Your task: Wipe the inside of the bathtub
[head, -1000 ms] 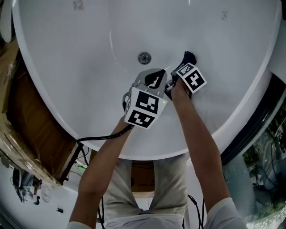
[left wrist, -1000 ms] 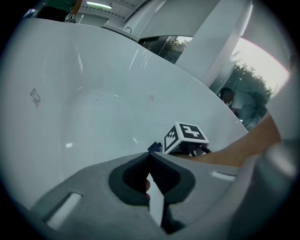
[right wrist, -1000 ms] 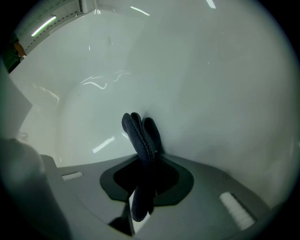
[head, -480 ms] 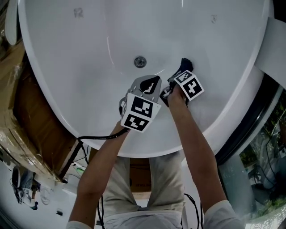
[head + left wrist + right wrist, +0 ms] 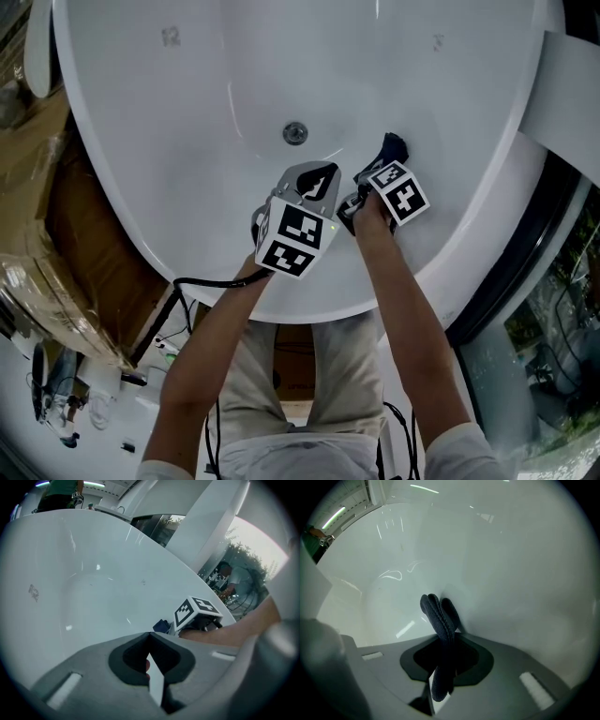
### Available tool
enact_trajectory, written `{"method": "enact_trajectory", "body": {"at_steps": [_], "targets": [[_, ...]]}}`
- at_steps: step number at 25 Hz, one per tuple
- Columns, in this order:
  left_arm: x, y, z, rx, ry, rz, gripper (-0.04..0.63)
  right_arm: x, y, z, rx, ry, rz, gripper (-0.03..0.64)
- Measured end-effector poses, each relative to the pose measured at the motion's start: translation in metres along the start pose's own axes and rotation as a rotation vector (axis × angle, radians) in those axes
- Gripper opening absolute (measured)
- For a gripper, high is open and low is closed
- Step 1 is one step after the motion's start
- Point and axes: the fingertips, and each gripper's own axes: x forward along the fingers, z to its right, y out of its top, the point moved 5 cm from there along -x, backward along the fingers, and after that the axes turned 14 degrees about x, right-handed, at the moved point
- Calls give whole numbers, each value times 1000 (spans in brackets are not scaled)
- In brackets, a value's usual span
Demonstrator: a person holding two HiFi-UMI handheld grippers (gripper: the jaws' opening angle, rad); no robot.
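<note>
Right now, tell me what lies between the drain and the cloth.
Nothing: the head view shows only bare bathtub surface between the drain and the right gripper's cloth.

The big white bathtub [image 5: 187,141] is round at this end, with a small shiny drain [image 5: 295,132] in its bottom and two little grey marks higher up on its wall. A dark blue cloth [image 5: 394,147] touches the inside wall of the tub just right of the drain, bunched up and pinched in the right tongs [image 5: 446,641]. A black cable [image 5: 202,283] runs across the near rim of the tub, and the white floor [image 5: 103,422] at the bottom left has a few small wires and bits on it.
</note>
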Motion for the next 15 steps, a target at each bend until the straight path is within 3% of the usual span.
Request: {"method": "enact_trajectory", "body": {"at_steps": [15], "targets": [[-26, 28, 16, 32, -14, 15, 0, -58, 7, 11, 26, 16, 29, 61]]}}
